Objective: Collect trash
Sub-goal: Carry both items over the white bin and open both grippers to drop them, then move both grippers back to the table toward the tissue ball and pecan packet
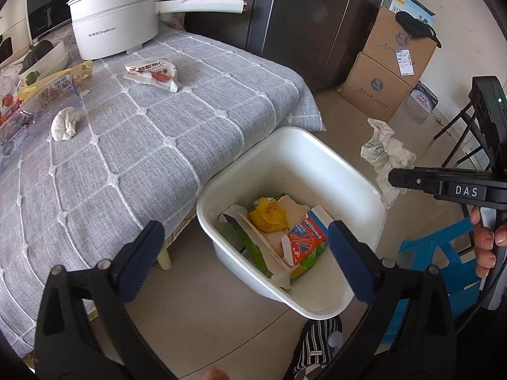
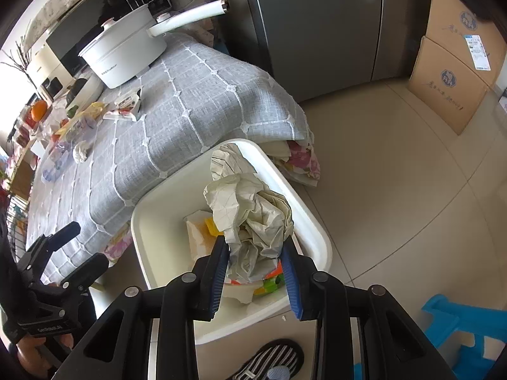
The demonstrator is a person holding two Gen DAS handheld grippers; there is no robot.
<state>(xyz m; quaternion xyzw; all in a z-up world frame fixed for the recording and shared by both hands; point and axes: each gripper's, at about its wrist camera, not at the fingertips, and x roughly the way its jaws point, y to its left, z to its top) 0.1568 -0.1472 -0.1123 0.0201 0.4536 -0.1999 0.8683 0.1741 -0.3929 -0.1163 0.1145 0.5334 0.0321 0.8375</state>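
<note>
A white bin (image 1: 285, 145) stands on the floor beside the grey-clothed table (image 1: 158, 158). Inside lie a yellow wrapper (image 1: 267, 217), a red-and-blue carton (image 1: 304, 237) and other packaging. My left gripper (image 1: 247, 256) hangs open over the bin, with nothing between its blue pads. My right gripper (image 2: 255, 269) is shut on a crumpled cream paper (image 2: 250, 209) and holds it above the bin (image 2: 152, 209). In the left wrist view that paper (image 1: 385, 155) hangs past the bin's far side. A crumpled white tissue (image 1: 65, 123) and a torn wrapper (image 1: 155, 74) lie on the table.
A white pot (image 1: 114, 25) with a long handle, bowls and food packets crowd the table's far left. A dark fridge (image 1: 301, 15) and stacked cardboard boxes (image 1: 389, 72) stand behind. A blue stool (image 2: 459, 332) and a striped slipper (image 2: 269, 361) sit near the bin.
</note>
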